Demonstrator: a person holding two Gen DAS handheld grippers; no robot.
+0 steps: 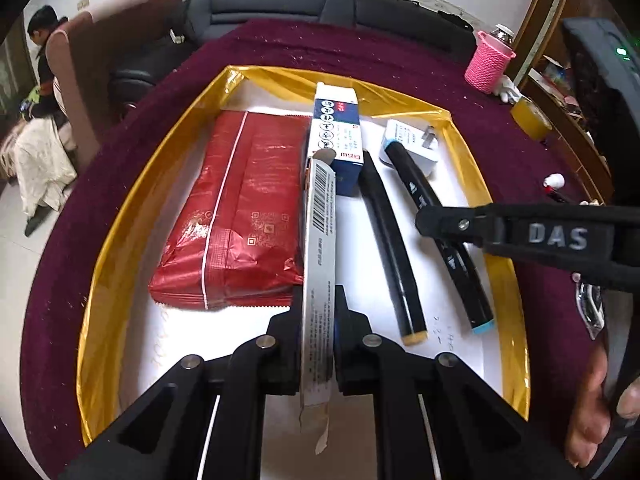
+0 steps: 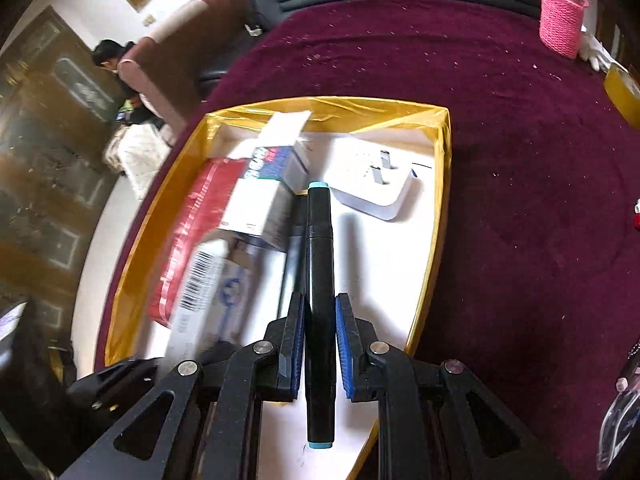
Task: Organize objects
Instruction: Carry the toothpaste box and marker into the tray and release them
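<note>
Left gripper (image 1: 318,344) clamps barcode pack (image 1: 320,240) edge-on over yellow tray (image 1: 96,320), beside red packet (image 1: 236,216). Right gripper (image 2: 318,344) jaws flank blue-tipped marker (image 2: 319,280); contact unclear.

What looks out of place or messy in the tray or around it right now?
Not much inside the yellow tray: the red packet, blue-and-white box, two black markers and white plug lie roughly lined up. The odd part is the maroon cloth around it, speckled with pale crumbs or lint.
</note>
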